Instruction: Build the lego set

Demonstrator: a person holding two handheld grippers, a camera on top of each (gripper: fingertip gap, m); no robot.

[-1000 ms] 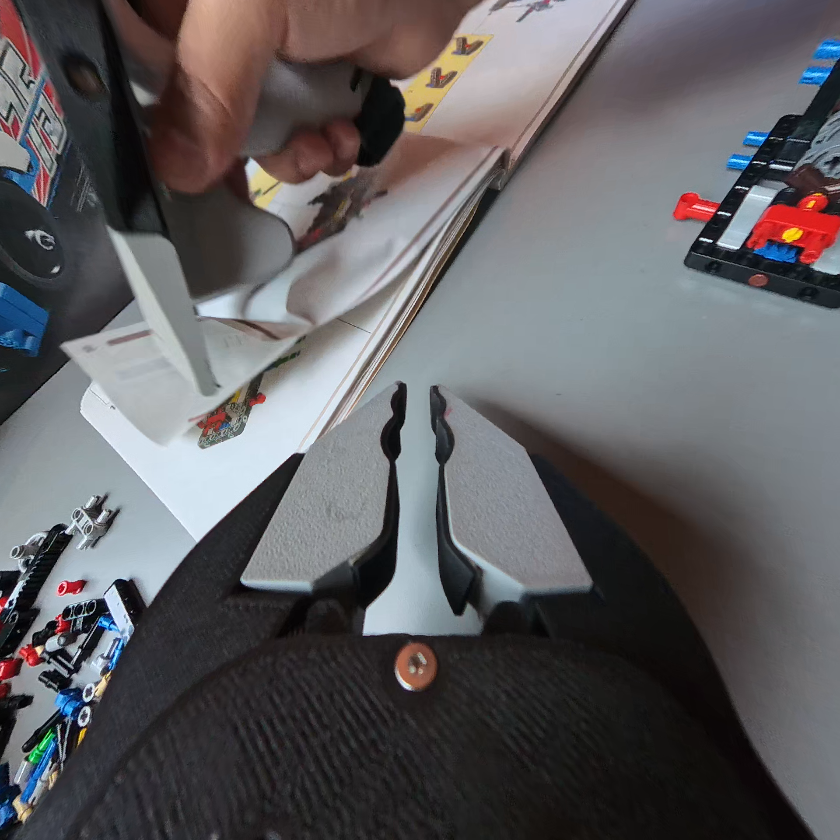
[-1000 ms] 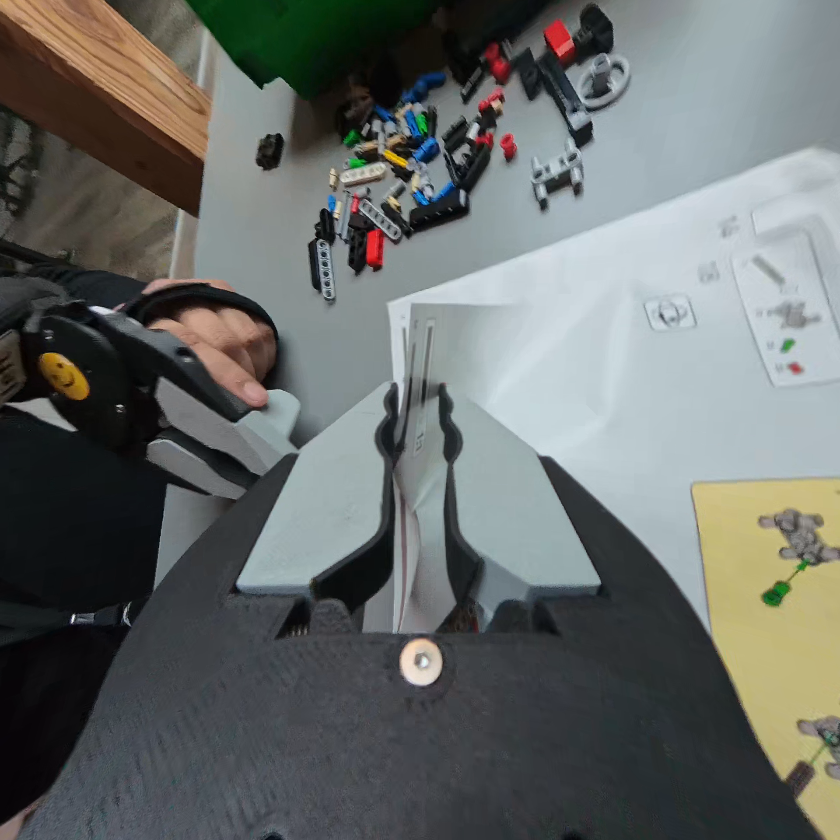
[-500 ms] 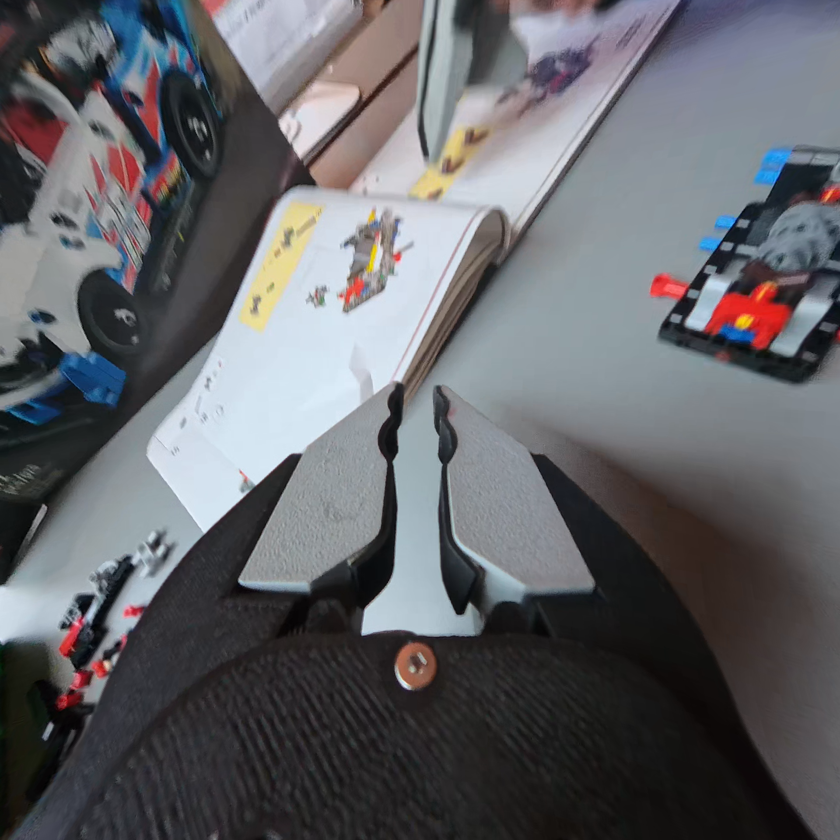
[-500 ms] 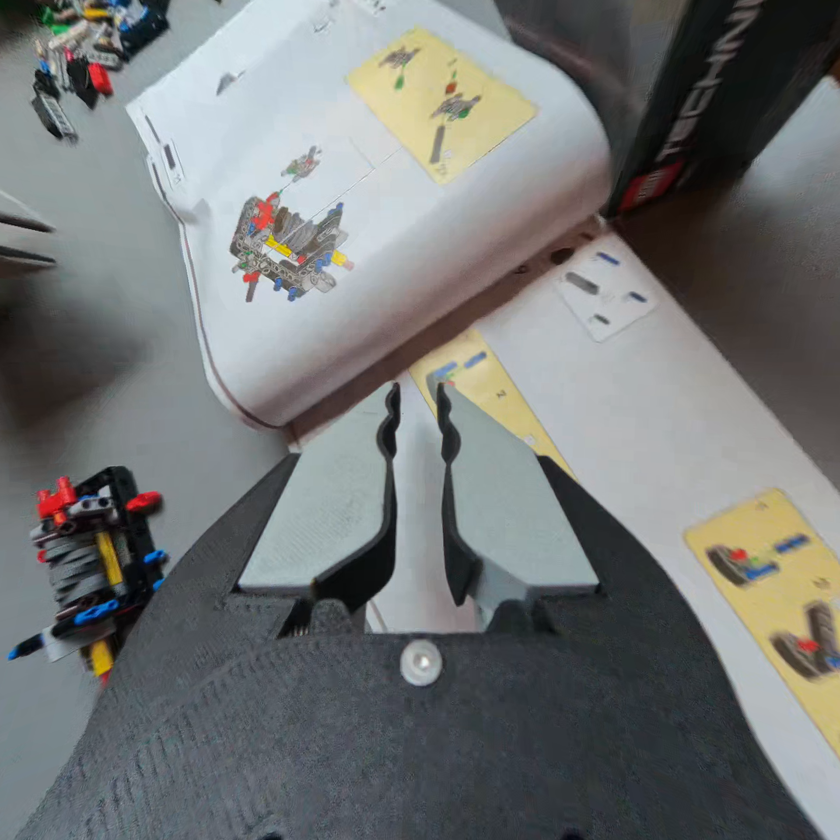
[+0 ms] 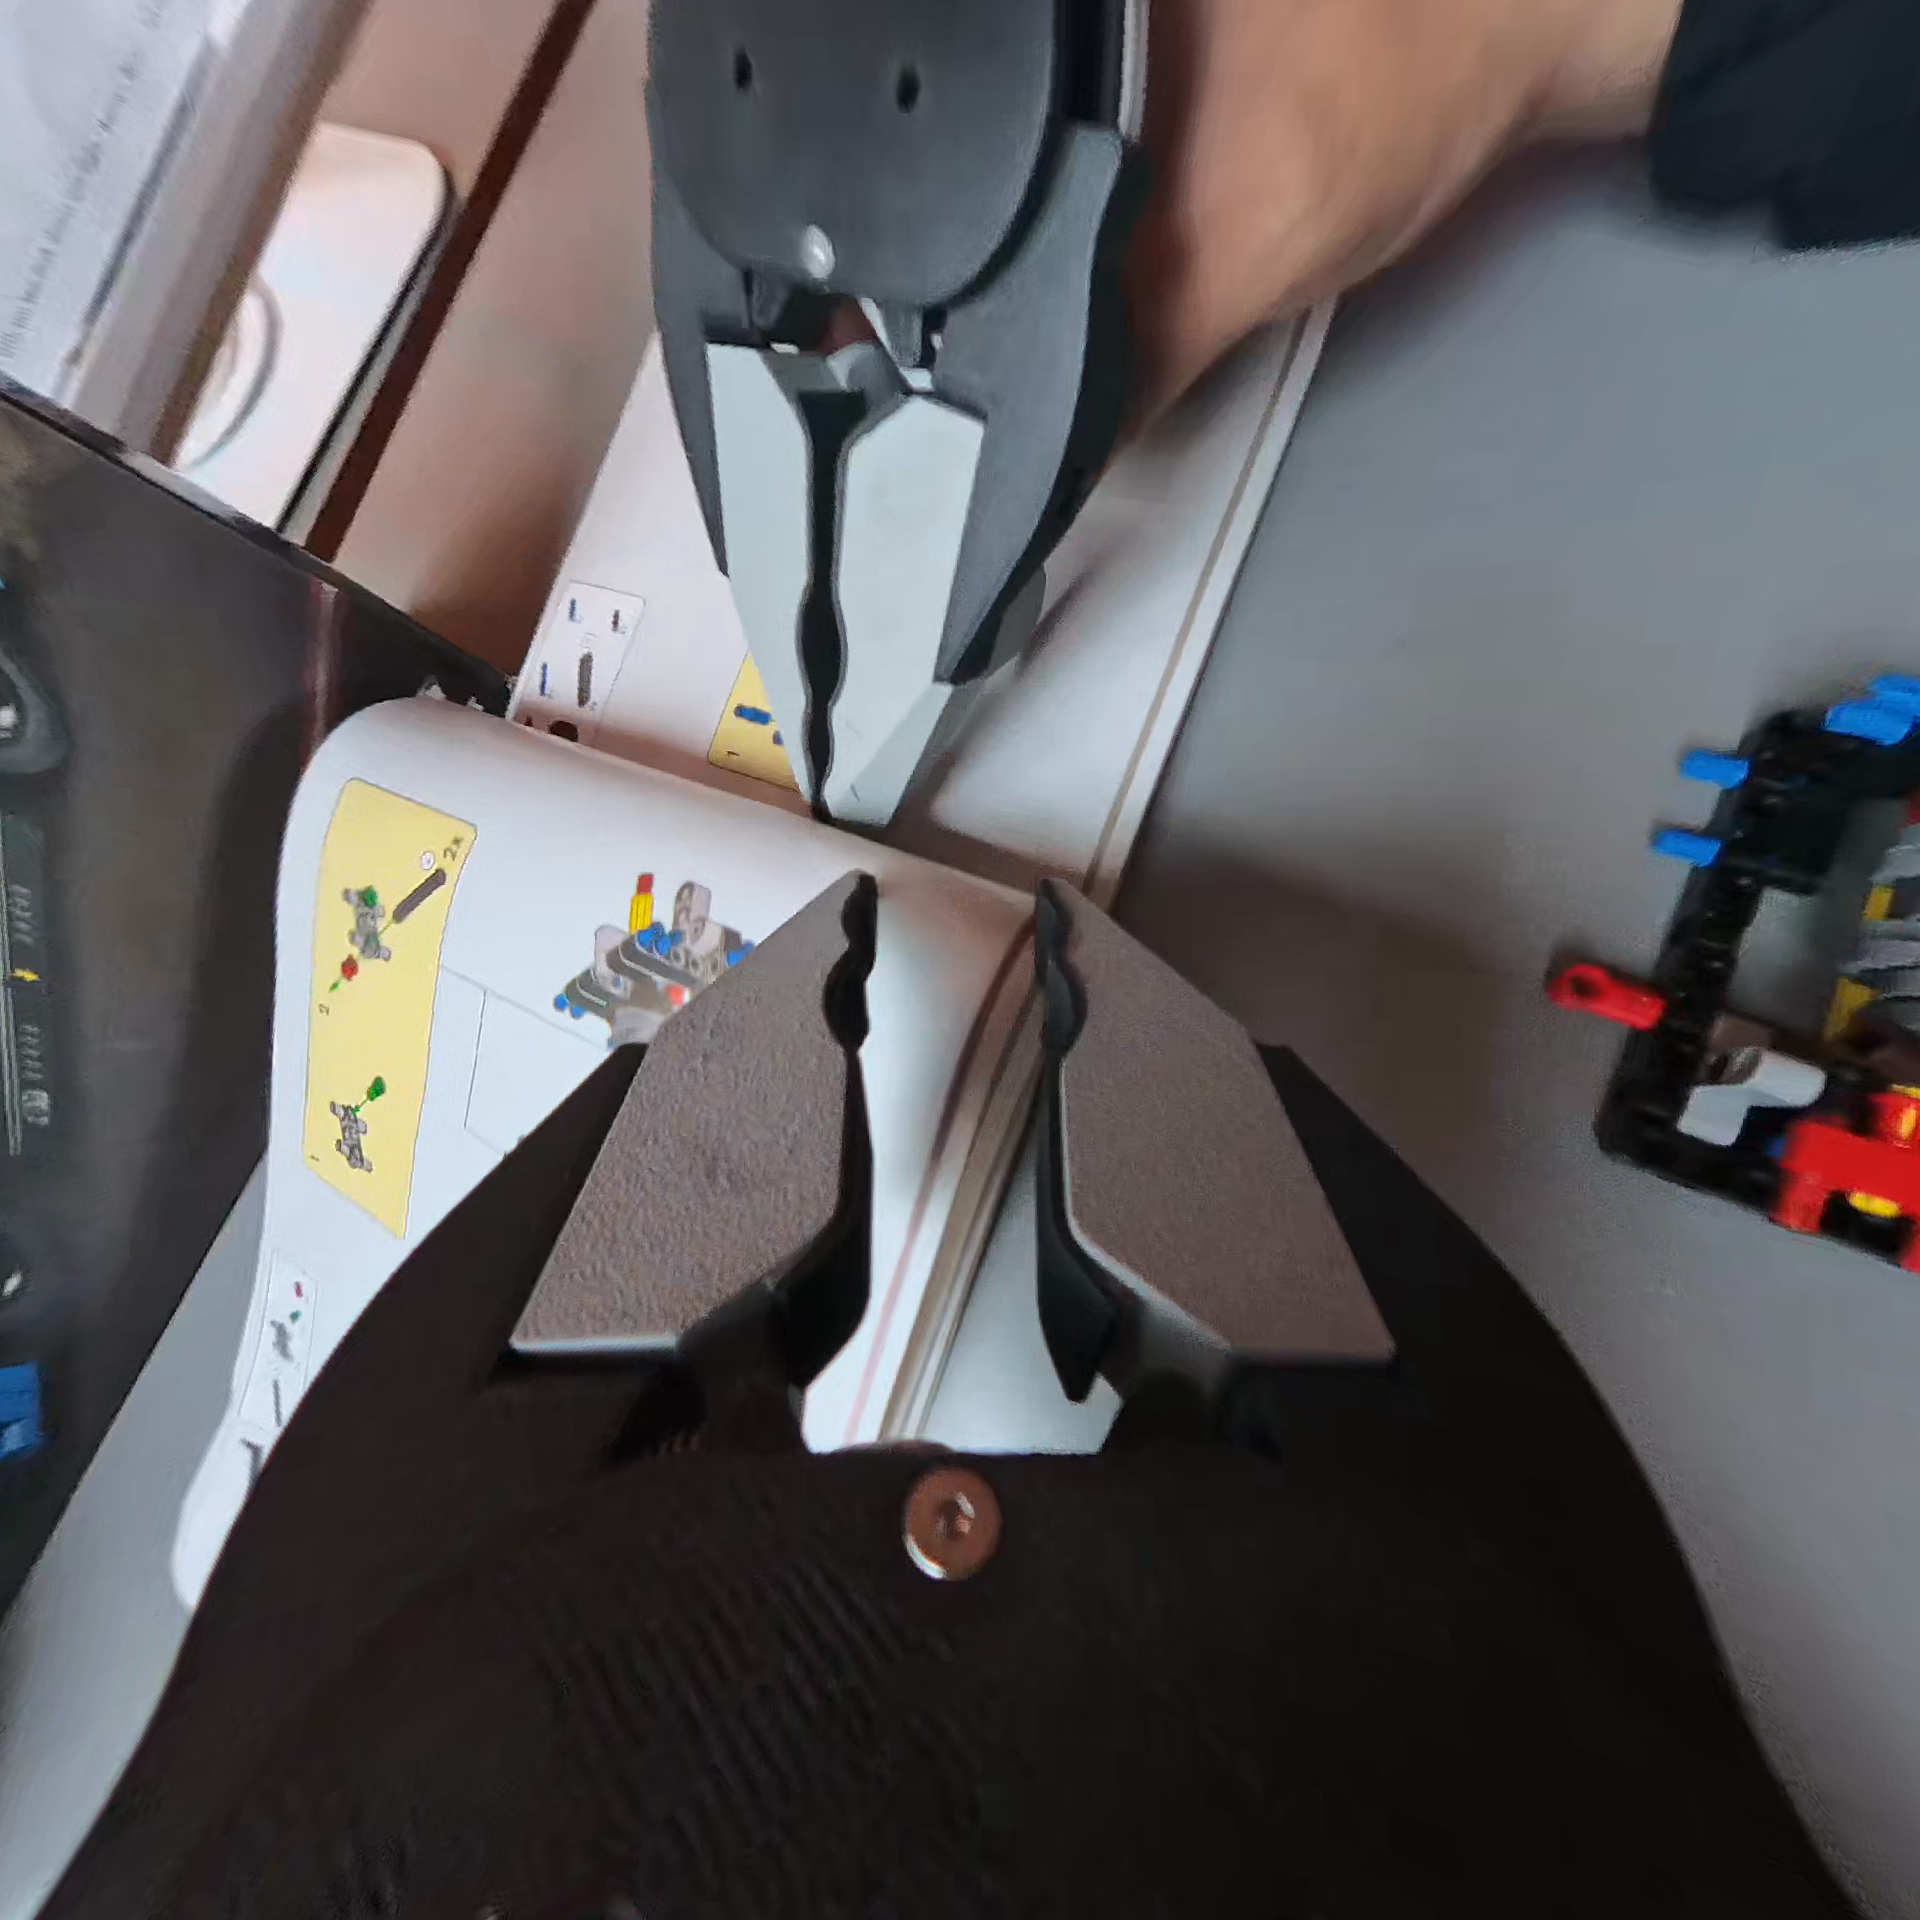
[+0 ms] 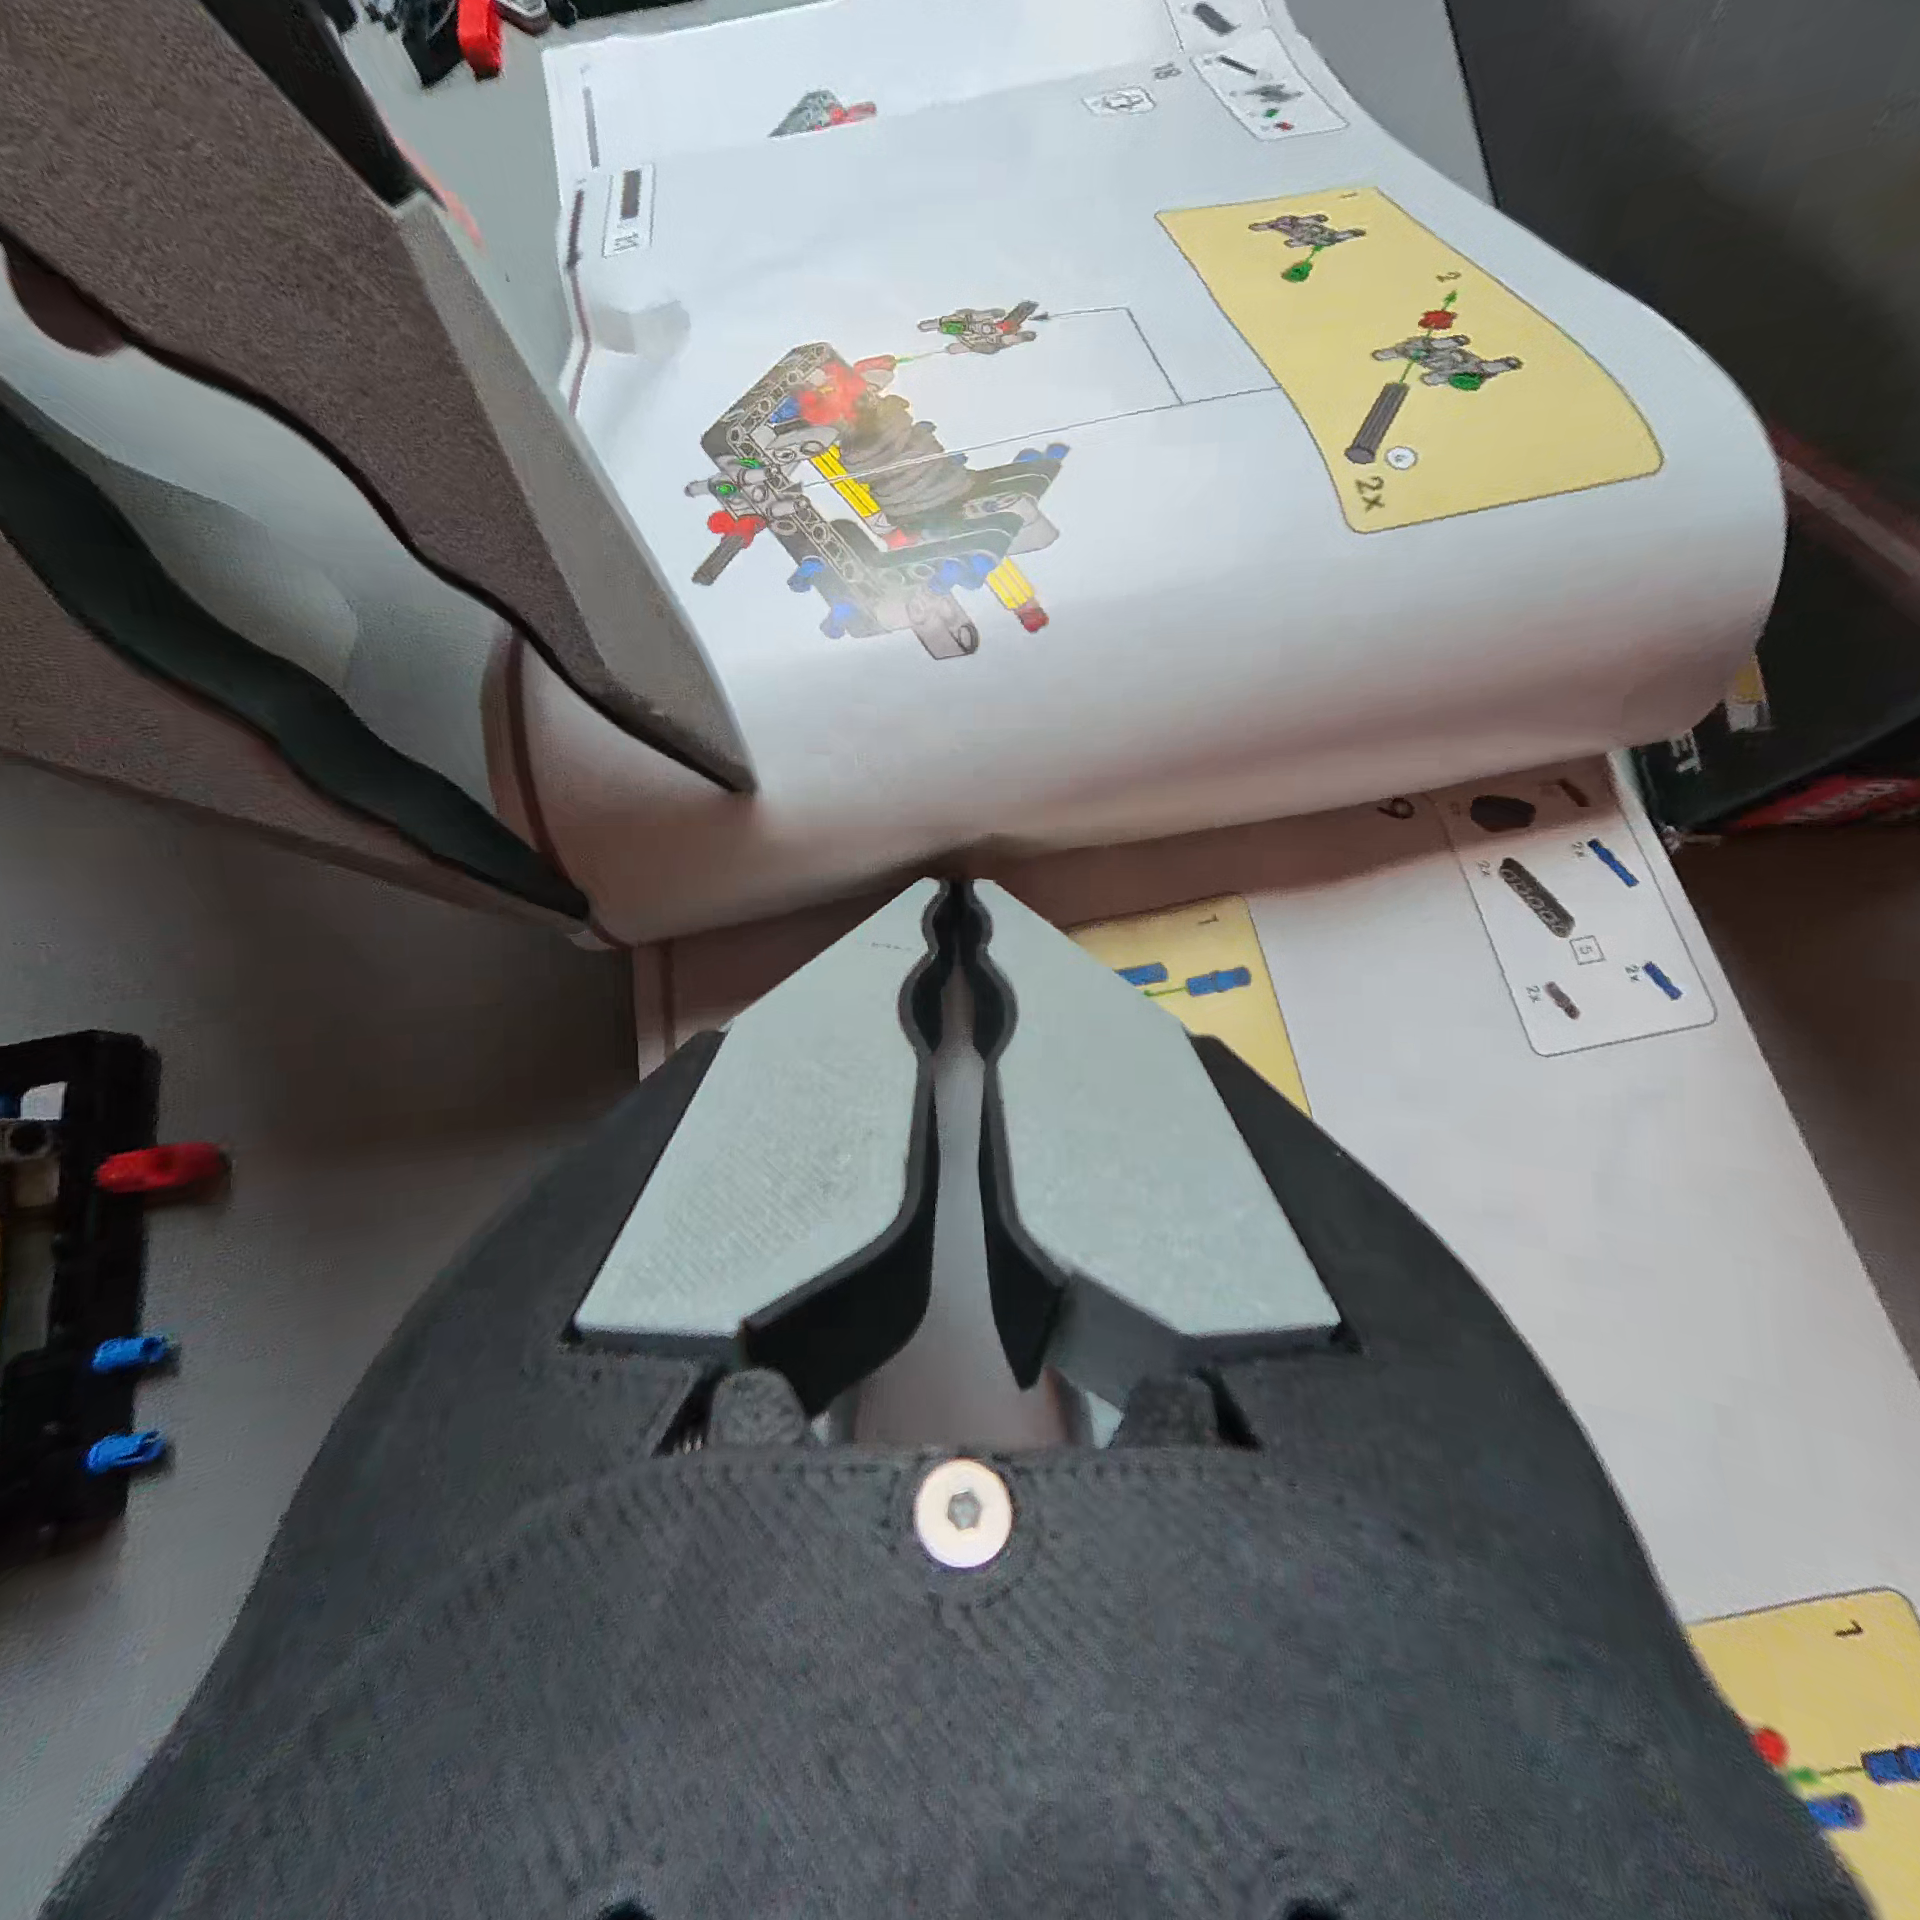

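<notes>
The open instruction booklet (image 5: 499,935) lies on the grey table; its bulging left pages (image 6: 1039,312) show a drawing of the build. My left gripper (image 5: 951,925) is open and empty, its jaws over the near edge of those pages; it also shows in the right wrist view (image 6: 312,436). My right gripper (image 6: 953,894) is shut with its tips at the booklet's fold, nothing visibly held; it also shows in the left wrist view (image 5: 831,790). The part-built black frame with red, blue and yellow parts (image 5: 1766,987) sits right of the booklet, and shows in the right wrist view (image 6: 62,1247).
The dark set box (image 5: 156,831) stands along the booklet's far side, also in the right wrist view (image 6: 1766,208). A few loose pieces (image 6: 468,42) lie beyond the booklet. A hand (image 5: 1351,156) holds the right gripper. Grey table (image 5: 1455,520) lies between booklet and frame. My hands' fingertips stand some 6 cm from each other.
My right gripper let go of the page, which now lies on the left stack, then shut and moved to the fold. My left gripper moved over the pages and opened wider.
</notes>
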